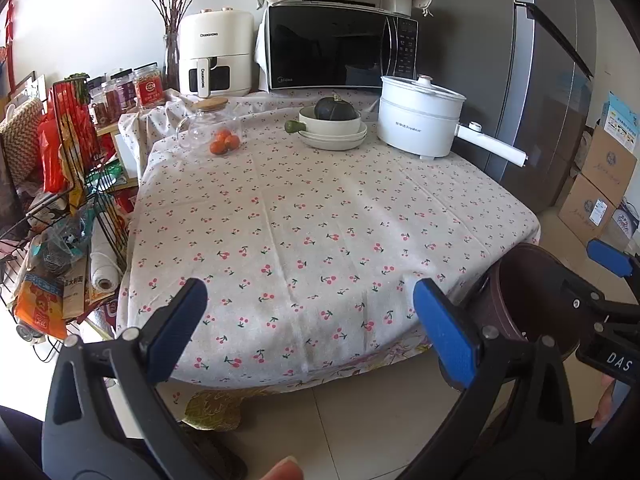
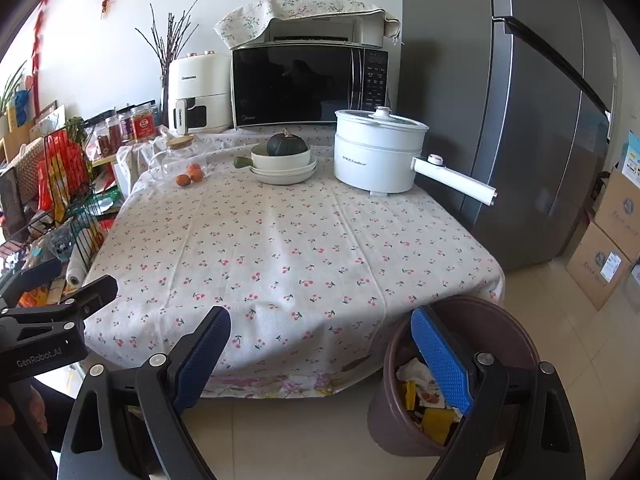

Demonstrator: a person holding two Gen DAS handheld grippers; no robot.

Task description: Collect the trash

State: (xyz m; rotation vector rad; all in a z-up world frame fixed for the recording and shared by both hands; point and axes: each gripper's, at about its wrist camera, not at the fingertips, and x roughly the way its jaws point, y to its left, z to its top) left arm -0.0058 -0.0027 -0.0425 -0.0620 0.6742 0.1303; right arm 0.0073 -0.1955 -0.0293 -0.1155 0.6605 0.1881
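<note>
A brown trash bin (image 2: 500, 332) stands on the floor by the table's near right corner, holding crumpled wrappers (image 2: 424, 400) in white, yellow and orange. In the left wrist view the same bin (image 1: 532, 292) shows its dark inside. My right gripper (image 2: 320, 356) is open and holds nothing; its right fingertip hangs over the bin's rim, its left one before the table edge. My left gripper (image 1: 310, 328) is open and holds nothing, in front of the table's near edge. The right gripper (image 1: 612, 264) also shows at the bin in the left wrist view.
The cherry-print tablecloth (image 1: 320, 220) covers the table. At its far side stand a white electric pot (image 1: 420, 116), stacked bowls with a dark squash (image 1: 334, 122), a glass jar (image 1: 210, 124) and oranges (image 1: 224, 143). A wire rack (image 1: 68, 208) stands left; cardboard boxes (image 2: 608, 248) and a fridge (image 2: 540, 120) right.
</note>
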